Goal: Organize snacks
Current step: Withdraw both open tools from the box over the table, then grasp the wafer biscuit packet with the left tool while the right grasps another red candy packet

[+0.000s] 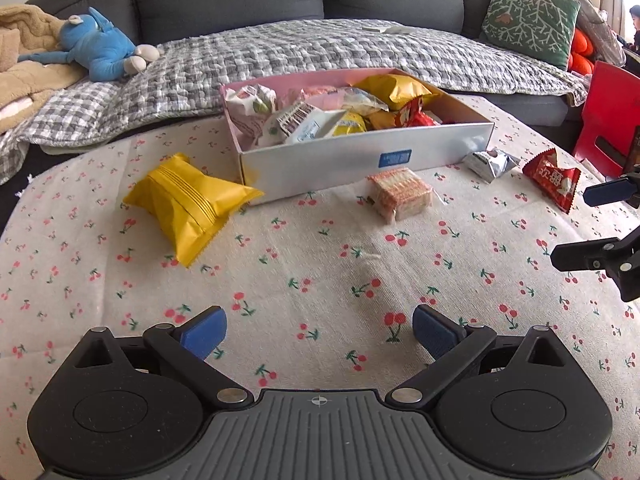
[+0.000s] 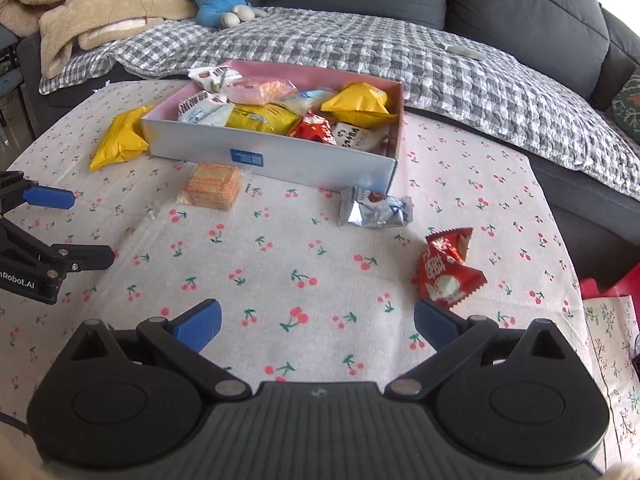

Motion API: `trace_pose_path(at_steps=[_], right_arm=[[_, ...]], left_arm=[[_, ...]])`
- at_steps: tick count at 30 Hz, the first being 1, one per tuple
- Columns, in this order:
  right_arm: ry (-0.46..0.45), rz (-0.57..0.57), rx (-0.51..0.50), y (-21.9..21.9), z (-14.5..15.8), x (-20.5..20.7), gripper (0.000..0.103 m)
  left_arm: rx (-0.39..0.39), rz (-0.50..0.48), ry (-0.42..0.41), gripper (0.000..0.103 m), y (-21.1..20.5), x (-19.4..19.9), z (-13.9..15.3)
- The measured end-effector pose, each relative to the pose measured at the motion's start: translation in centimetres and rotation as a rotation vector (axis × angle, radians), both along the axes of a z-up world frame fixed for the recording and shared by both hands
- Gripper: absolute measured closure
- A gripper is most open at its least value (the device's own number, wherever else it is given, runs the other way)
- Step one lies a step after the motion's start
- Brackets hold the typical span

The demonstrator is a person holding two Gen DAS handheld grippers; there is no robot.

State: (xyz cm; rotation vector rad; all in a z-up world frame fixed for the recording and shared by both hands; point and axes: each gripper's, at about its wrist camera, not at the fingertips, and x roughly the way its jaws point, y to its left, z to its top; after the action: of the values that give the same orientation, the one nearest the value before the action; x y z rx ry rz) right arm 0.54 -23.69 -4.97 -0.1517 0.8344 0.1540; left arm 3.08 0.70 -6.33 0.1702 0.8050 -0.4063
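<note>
Cherry-print cloth (image 1: 320, 264), yellow packet (image 1: 188, 204), red packet (image 2: 444, 272), pink-lined white box (image 2: 276, 160).

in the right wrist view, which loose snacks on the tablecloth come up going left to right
yellow packet → wafer pack → silver packet → red packet

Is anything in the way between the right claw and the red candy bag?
No, nothing is in the way. The right claw is open and empty, and the red candy bag lies on the bare tablecloth just ahead of its right finger.
</note>
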Motion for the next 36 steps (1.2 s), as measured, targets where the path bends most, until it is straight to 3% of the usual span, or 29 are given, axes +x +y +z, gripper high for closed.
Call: trace_pose_path(at_steps=[4, 8, 13, 21, 26, 30, 36], right_arm=[[0.024, -0.046, 0.002, -1.0, -1.4, 0.6, 0.000], [0.021, -0.073, 0.075, -2.0, -1.8, 1.7, 0.000], [-0.014, -0.113, 0.082, -2.8, -1.8, 3.4, 0.000], [-0.005, -0.124, 0.068, -4.2, -1.8, 2.4, 0.000], [-0.040, -0.207, 0.059, -6.3, -1.7, 3.5, 0.001], [-0.059, -0.249, 0.082, -7.5, -1.8, 4.6, 0.006], [-0.081, -0.212, 0.066, -7.0, -1.7, 5.2, 0.018]], left_arm=[[-0.050, -0.005, -0.016, 0.001, -1.0, -0.4, -0.5], [-0.050, 0.000, -0.028, 0.000, -2.5, -0.2, -0.7], [-0.051, 0.008, -0.043, 0.000, -3.8, 0.3, -0.9], [-0.069, 0.086, -0.062, 0.000, -6.2, 2.1, -1.2], [-0.061, 0.150, -0.068, 0.000, -7.9, 3.5, -1.2], [-0.045, 0.187, -0.064, 0.000, -9.1, 4.6, -1.0], [-0.040, 0.217, -0.065, 0.003, -9.6, 5.7, -0.8]])
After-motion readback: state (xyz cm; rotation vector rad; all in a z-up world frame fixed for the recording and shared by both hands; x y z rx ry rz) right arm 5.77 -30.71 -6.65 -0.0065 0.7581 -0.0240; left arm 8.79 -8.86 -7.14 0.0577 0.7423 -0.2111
